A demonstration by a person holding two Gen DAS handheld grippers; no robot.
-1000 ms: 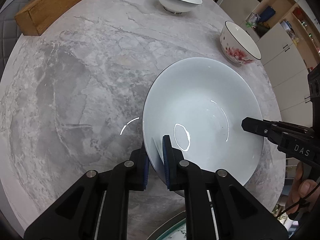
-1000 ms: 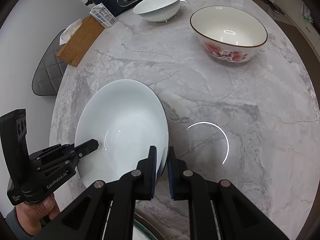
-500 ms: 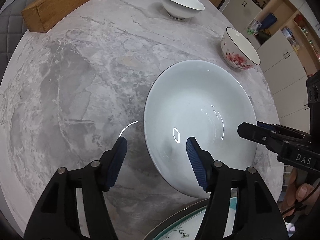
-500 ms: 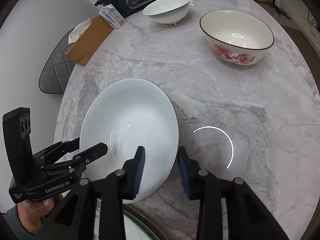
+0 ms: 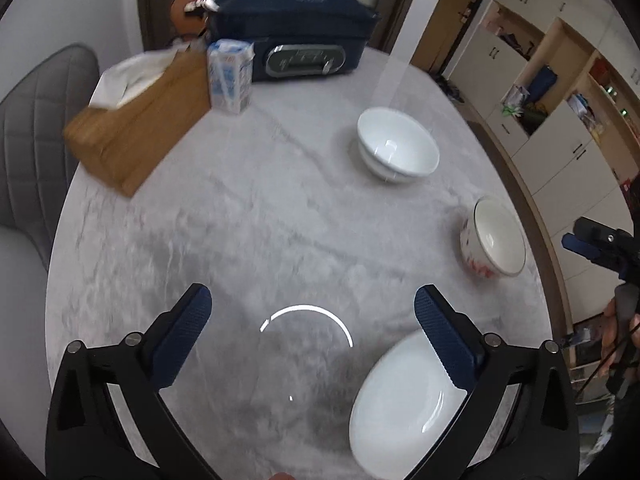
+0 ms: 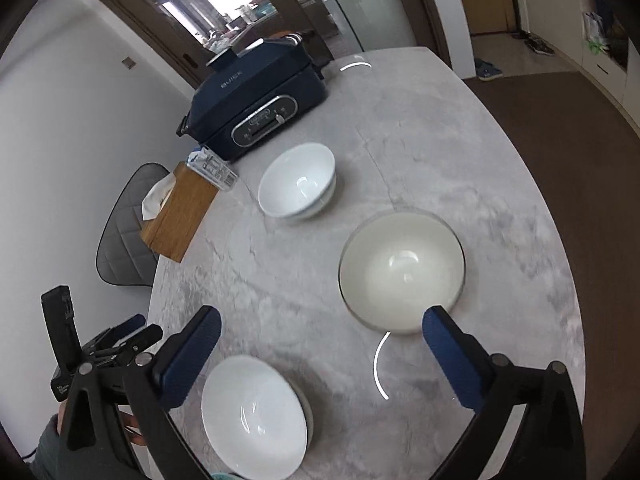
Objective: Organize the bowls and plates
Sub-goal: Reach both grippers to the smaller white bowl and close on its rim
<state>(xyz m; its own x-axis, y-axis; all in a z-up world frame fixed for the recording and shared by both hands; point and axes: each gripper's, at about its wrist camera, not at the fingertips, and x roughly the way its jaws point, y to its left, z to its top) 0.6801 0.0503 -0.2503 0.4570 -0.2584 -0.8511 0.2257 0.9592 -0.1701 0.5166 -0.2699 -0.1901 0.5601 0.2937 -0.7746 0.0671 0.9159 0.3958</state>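
A wide white bowl (image 5: pixel 404 408) rests on the marble table (image 5: pixel 256 216) near its front edge; it also shows in the right wrist view (image 6: pixel 252 416). My left gripper (image 5: pixel 312 316) is open and empty, above and behind that bowl. My right gripper (image 6: pixel 320 332) is open and empty, with the floral bowl (image 6: pixel 400 272) just ahead between its fingers. The floral bowl (image 5: pixel 494 244) stands at the table's right edge. A small white bowl (image 5: pixel 396 148) (image 6: pixel 298 184) stands farther back.
A wooden tissue box (image 5: pixel 136 120), a small carton (image 5: pixel 230 74) and a dark blue electric cooker (image 5: pixel 292 40) stand at the table's back. A grey chair (image 5: pixel 28 128) is at the left. Cabinets (image 5: pixel 560 92) line the right wall.
Both grippers let go of the wide white bowl, opened wide and pulled up and back. The bowl now lies on the table near the front edge.
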